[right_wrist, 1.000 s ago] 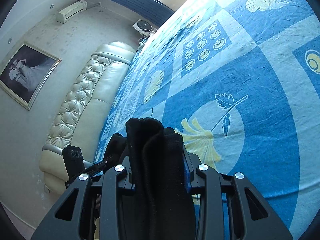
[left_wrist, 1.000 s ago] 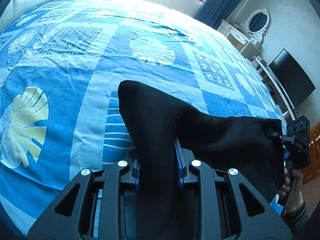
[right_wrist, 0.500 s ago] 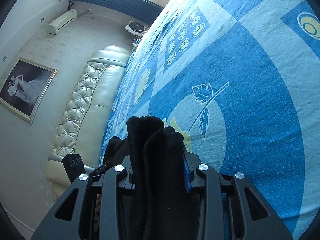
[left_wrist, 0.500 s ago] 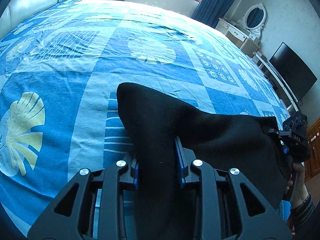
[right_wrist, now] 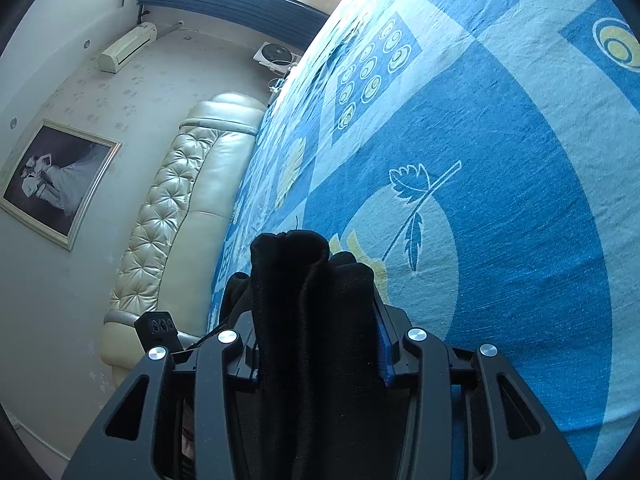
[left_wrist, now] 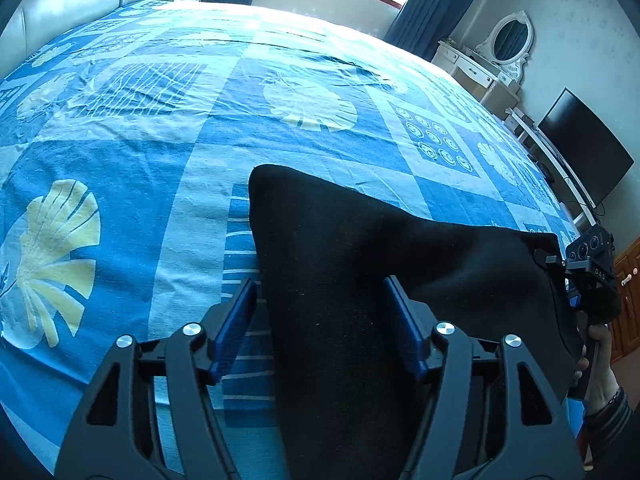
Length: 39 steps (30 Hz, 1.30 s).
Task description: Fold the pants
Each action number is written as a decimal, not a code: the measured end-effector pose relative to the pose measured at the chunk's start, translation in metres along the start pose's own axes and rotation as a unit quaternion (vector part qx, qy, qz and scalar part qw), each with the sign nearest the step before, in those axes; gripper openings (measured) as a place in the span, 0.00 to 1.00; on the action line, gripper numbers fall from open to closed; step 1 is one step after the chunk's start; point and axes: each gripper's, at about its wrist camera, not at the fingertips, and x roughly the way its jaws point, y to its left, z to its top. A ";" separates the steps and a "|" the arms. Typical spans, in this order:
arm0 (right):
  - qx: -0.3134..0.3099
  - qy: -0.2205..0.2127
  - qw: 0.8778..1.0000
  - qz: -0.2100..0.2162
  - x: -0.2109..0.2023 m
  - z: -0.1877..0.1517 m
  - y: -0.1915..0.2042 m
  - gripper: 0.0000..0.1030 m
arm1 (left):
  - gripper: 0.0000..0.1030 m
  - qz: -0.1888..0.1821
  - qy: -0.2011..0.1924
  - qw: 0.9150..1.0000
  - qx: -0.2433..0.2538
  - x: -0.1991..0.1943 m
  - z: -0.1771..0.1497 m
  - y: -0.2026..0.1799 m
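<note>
I am letting go of the folded black pants (left_wrist: 352, 280) on the near edge of the bed (left_wrist: 160, 128), my left tongs (left_wrist: 320, 312) just spread clear and my right tongs (right_wrist: 316, 320) loosening around bunched cloth, so next I should draw both back.

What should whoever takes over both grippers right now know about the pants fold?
Left gripper: jaws have just been opening; the black pants lie between them, with a gap at the left pad, so no grip.
Right gripper: jaws have also just been opening; a bunched fold of the pants fills the gap, and the pads appear to be touching it.
Pants: folded bundle lying on the blue patterned bedsheet, spanning from one gripper to the other.
Done: fold laid down.
Left: finish the right release, pull both grippers clear, check the fold.
</note>
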 end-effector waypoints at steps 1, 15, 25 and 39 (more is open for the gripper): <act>0.000 -0.001 1.000 0.000 -0.003 -0.001 0.001 0.52 | 0.76 0.007 -0.002 1.000 -0.003 -0.003 -0.002 0.002; 0.017 -0.008 0.999 -0.035 -0.071 -0.069 0.008 0.71 | 0.87 -0.096 0.038 0.988 -0.115 -0.060 -0.086 0.030; -0.012 0.023 0.999 -0.048 -0.041 -0.088 0.028 0.77 | 0.87 -0.141 0.037 0.975 -0.167 -0.065 -0.106 0.029; -0.022 0.024 0.997 -0.073 -0.031 -0.095 0.031 0.41 | 0.37 -0.119 0.030 0.981 -0.150 -0.063 -0.109 0.003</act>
